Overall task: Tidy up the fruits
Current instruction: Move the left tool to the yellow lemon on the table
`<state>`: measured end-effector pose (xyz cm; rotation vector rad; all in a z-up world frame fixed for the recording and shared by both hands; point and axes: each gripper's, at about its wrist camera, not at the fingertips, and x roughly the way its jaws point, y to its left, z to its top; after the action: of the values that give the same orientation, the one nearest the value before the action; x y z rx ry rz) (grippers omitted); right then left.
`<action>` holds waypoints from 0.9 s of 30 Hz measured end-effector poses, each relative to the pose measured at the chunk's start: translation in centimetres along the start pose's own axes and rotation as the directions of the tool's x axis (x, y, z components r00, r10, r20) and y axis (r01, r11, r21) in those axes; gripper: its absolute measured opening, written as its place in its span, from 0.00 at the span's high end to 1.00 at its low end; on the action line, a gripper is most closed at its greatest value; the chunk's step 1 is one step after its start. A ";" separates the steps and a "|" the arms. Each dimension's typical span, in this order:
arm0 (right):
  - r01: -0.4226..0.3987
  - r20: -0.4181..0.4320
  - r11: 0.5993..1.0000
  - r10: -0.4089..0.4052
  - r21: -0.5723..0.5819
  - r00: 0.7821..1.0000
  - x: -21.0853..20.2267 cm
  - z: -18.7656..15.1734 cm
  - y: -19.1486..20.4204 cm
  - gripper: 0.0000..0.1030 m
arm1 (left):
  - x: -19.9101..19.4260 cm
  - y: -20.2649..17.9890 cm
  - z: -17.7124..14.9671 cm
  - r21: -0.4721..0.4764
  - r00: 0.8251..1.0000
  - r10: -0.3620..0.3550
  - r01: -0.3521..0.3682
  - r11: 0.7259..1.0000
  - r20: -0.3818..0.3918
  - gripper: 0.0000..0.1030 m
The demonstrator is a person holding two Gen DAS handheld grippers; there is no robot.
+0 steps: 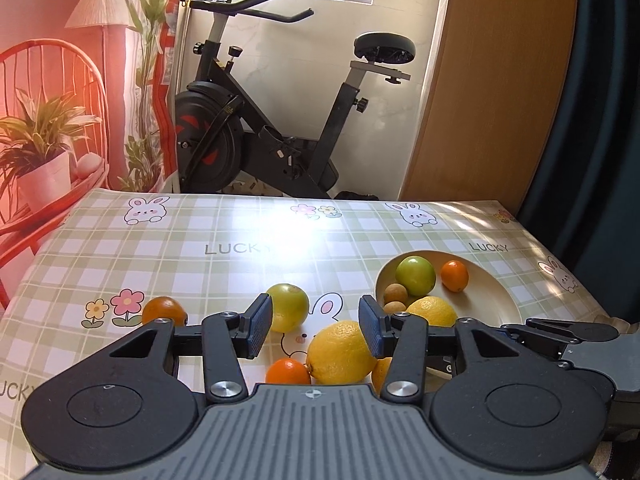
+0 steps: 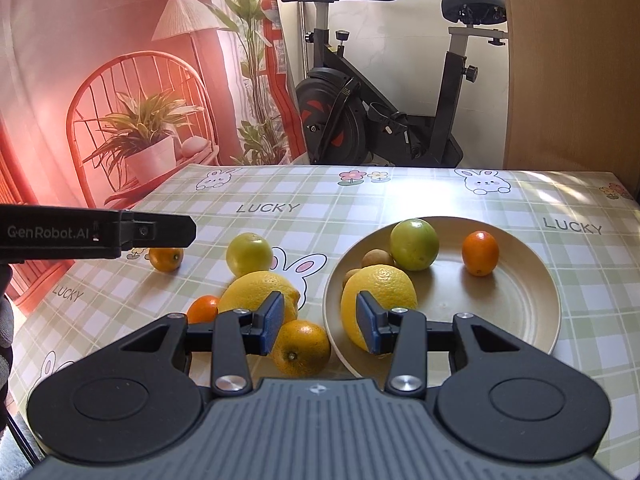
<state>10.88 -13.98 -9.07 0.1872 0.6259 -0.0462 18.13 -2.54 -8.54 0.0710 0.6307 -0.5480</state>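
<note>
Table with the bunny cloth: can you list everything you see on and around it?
Tablecloth: one, green-white check, covers the table.
Plate: one, beige, right side of the table.
Lemons: two, yellow; one in the plate, one on the cloth.
Green fruits: two; one in the plate, one on the cloth.
Oranges: four; one in the plate, three on the cloth.
Small brown fruits: two, in the plate.
Exercise bike: one, black, behind the table.
Backdrop: one, pink print, back left.
Left gripper: black, blue-padded fingers, open.
Right gripper: same, open.
</note>
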 end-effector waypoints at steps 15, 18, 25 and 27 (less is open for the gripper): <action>-0.017 -0.051 0.997 0.013 -0.080 0.999 0.8 -1.3 2.1 0.58 | -0.2 4.2 -1.5 -0.099 0.998 0.038 -0.041 0.994 -0.040 0.52; -0.029 -0.057 0.995 0.023 -0.096 0.998 1.0 -1.5 2.5 0.58 | 0.2 4.5 -1.6 -0.112 0.998 0.031 -0.037 0.993 -0.059 0.52; -0.025 -0.058 0.994 0.019 -0.105 0.998 1.6 -1.6 2.2 0.58 | 0.9 4.3 -2.0 -0.107 0.997 -0.016 0.008 0.994 -0.070 0.52; -0.028 -0.059 0.994 0.022 -0.102 0.998 1.8 -1.5 2.1 0.58 | 1.2 4.3 -1.8 -0.105 0.997 -0.022 0.015 0.994 -0.069 0.52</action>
<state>11.67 -11.64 -11.01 0.0970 0.6815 0.0157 20.12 0.98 -11.12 -0.0144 0.7279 -0.5310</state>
